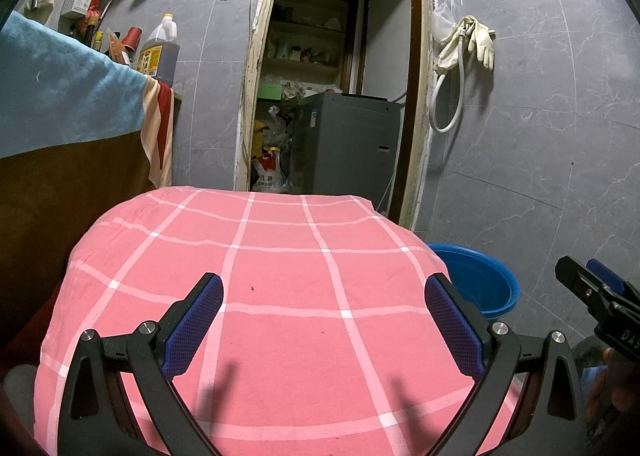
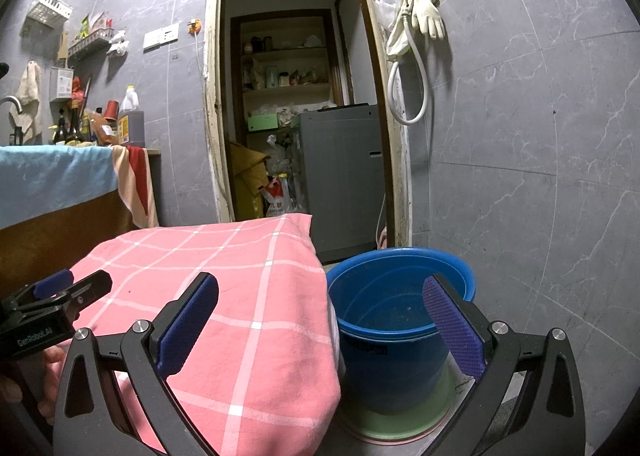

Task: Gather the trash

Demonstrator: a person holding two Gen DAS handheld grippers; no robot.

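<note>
A blue bucket [image 2: 396,296] stands on the floor to the right of a table covered with a pink checked cloth [image 2: 224,288]; its inside looks empty. It also shows in the left wrist view [image 1: 480,280]. My left gripper [image 1: 324,320] is open and empty above the pink cloth [image 1: 280,276]. My right gripper [image 2: 320,324] is open and empty, over the cloth's right edge and the bucket. Each gripper shows in the other's view: the right one [image 1: 600,296], the left one [image 2: 60,292]. No loose trash shows on the cloth.
An open doorway [image 2: 300,96] behind the table shows shelves, bags and a grey washing machine [image 2: 344,172]. A counter with a blue towel [image 1: 60,88], bottles and a jug [image 1: 160,52] stands at left. Gloves and a hose [image 2: 416,40] hang on the tiled wall.
</note>
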